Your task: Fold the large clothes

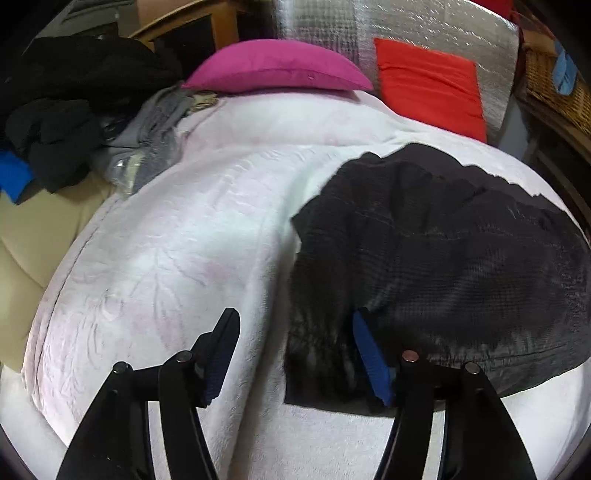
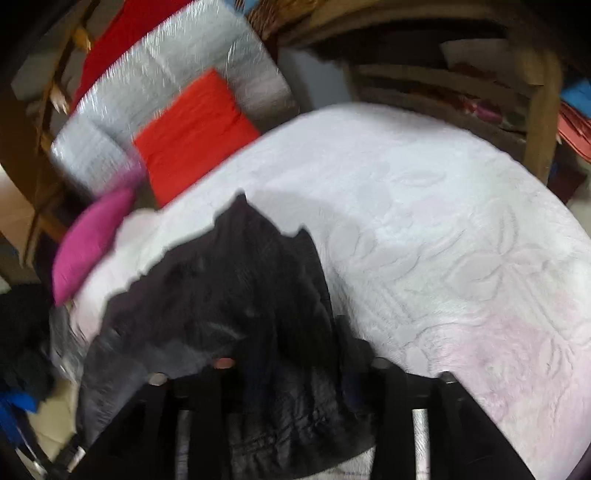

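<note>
A black garment (image 1: pixel 436 266) lies in a folded heap on the white embossed bedspread (image 1: pixel 166 258), at the right in the left wrist view. My left gripper (image 1: pixel 295 354) is open, its blue-padded right finger (image 1: pixel 371 360) over the garment's left edge, its left finger over bare bedspread. In the right wrist view the same black garment (image 2: pixel 229 314) drapes over my right gripper (image 2: pixel 291 369) and hides its fingertips. The view is blurred, so its jaws cannot be read.
A magenta pillow (image 1: pixel 277 66) and a red cushion (image 1: pixel 430 86) on a silver quilted pad (image 1: pixel 369 29) lie at the head of the bed. A pile of dark and grey clothes (image 1: pixel 74 122) sits at the left. Wooden furniture (image 2: pixel 517 92) stands beyond the bed.
</note>
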